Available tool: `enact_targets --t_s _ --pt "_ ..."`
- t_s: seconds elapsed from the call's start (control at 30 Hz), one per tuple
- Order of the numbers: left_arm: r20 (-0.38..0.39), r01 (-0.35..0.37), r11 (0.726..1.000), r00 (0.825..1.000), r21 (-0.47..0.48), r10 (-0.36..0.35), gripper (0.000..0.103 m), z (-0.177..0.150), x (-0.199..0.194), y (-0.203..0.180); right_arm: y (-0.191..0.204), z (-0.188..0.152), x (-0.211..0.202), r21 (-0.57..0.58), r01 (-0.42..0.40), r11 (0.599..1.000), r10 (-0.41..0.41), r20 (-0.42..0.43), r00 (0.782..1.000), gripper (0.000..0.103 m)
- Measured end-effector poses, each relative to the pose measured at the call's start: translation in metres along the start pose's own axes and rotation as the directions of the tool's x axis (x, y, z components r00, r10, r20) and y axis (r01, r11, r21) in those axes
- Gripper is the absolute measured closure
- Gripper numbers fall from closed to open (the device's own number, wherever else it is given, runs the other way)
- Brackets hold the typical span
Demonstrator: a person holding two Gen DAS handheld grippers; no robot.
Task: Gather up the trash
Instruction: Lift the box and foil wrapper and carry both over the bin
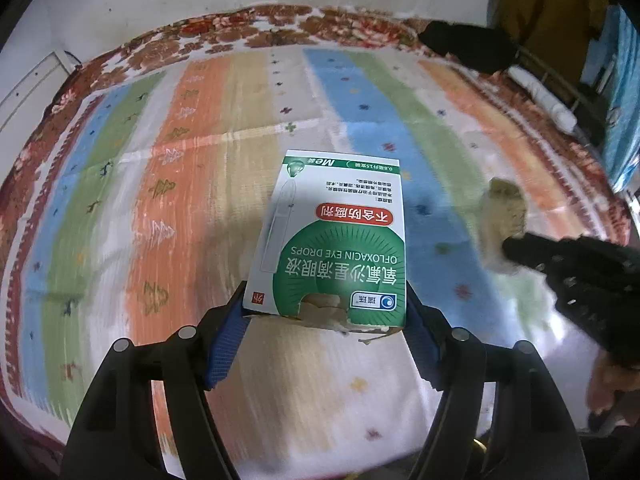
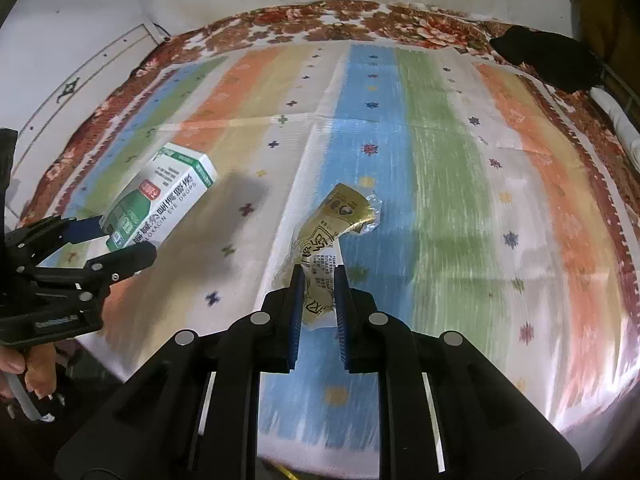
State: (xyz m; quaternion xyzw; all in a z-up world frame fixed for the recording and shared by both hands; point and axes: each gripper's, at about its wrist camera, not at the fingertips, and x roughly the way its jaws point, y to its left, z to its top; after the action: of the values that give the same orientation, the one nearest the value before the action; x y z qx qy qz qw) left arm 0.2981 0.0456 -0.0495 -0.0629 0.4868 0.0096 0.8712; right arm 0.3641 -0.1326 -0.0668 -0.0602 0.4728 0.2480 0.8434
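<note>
Right now the left hand-held gripper [image 1: 326, 316] clamps only the torn end of the eye-drops box [image 1: 332, 236], and the right hand-held gripper [image 2: 318, 300] pinches a crumpled gold wrapper [image 2: 336, 232], both above the striped tabletop [image 2: 440, 200]. Either piece could likely slip free: the box from its shallow hold, the wrapper from its slick film.

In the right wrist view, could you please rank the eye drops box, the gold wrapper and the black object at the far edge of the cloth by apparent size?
Largest to smallest:
1. eye drops box
2. gold wrapper; close to the box, so these two are uncertain
3. black object; it lies much farther from the camera, so it may really be bigger
</note>
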Motion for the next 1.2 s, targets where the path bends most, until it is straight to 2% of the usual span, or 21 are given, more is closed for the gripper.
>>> enact_targets --t_s 0.13,0.3,0.4,0.57,0.83,1.2 --pt "0.046 0.038 0.999 0.998 -0.002 -0.037 0.032 -0.015 -0.034 -0.009 0.013 -0.016 -0.024 -0.015 -0.018 1.000 0.019 0.022 1.000 0.089" --pt "0.065 0.069 0.998 0.996 -0.015 -0.067 0.032 -0.031 -0.064 -0.016 0.024 -0.035 -0.051 -0.032 -0.039 0.999 0.040 0.036 0.999 0.089" --pt "0.076 0.104 0.993 0.992 -0.050 -0.100 0.032 -0.042 -0.083 -0.015 0.026 -0.047 -0.068 -0.017 -0.073 0.997 0.074 0.048 0.996 0.089" --pt "0.074 0.140 0.985 0.988 -0.099 -0.133 0.032 -0.068 -0.109 -0.017 0.026 -0.069 -0.086 -0.012 -0.067 0.998 0.067 0.042 0.997 0.089" --pt "0.087 0.186 0.970 0.981 -0.158 -0.174 0.032 -0.109 -0.131 -0.014 0.033 -0.101 -0.111 -0.004 -0.097 0.995 0.097 0.053 0.994 0.089" --pt "0.062 0.244 0.959 0.969 -0.143 -0.238 0.032 -0.170 -0.144 -0.032 0.042 -0.163 -0.140 0.000 -0.147 0.989 0.147 0.063 0.987 0.089"
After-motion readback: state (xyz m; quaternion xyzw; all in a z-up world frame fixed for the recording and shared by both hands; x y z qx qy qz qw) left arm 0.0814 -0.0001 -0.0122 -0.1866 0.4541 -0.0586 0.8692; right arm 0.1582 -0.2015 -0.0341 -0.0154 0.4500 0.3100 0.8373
